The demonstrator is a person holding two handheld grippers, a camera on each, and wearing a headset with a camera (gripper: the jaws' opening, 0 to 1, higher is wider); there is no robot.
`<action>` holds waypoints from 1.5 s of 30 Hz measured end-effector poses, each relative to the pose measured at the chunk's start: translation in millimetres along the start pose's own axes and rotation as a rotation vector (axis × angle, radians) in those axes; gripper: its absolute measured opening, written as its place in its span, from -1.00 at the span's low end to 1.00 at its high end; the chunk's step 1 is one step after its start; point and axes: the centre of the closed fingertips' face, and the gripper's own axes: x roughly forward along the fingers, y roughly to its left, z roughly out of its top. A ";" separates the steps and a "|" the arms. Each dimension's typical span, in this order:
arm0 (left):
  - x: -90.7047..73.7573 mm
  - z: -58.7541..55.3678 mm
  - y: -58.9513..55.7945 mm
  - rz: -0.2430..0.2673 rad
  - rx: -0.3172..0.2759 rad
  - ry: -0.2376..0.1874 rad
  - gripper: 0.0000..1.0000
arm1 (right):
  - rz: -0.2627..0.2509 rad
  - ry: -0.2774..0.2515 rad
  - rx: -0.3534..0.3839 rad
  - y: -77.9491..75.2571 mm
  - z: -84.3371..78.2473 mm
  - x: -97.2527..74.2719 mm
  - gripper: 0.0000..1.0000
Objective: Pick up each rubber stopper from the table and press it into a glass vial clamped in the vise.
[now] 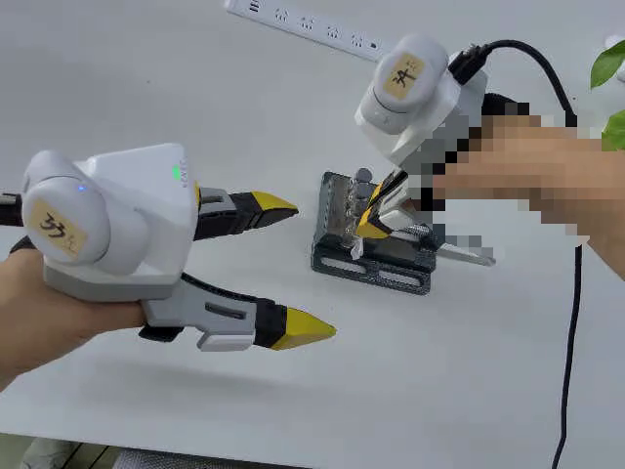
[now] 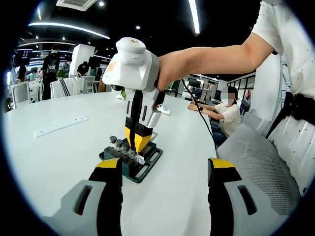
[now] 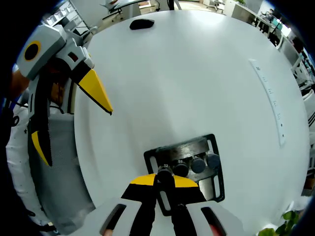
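Standing clamped in the vise [image 3: 182, 146], vials [image 3: 197, 165] carry dark stoppers [image 3: 212, 160].

A broad white table [image 1: 195, 117] carries a white power strip [image 1: 312, 29], with green leaves [image 1: 607, 68] at its far edge. In the left gripper view, long strip lights [image 2: 194, 14] cross a dark ceiling above white chairs [image 2: 69, 87], a white column [image 2: 81, 56], a grey mesh chair back [image 2: 256, 162] and a seated person [image 2: 229, 117].

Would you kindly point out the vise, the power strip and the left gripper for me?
vise [image 1: 376, 276], head view, the front edge of its dark base.
power strip [image 1: 312, 27], head view, the middle of its white body.
left gripper [image 2: 166, 166], left gripper view, midway between its yellow fingertips.
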 end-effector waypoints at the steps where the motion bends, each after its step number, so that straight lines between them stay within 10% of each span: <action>1: 0.0 -0.1 0.0 0.000 -0.001 0.000 0.38 | 0.000 -0.001 0.002 0.1 0.0 0.0 -0.88; 19: 4.6 2.0 -0.2 -0.004 -0.006 -0.007 0.37 | -0.033 0.036 -0.020 0.0 -2.2 0.1 -0.89; 45: 3.8 0.3 -3.1 -0.007 -0.008 0.001 0.36 | -0.014 -0.083 0.039 0.0 0.0 1.3 -0.83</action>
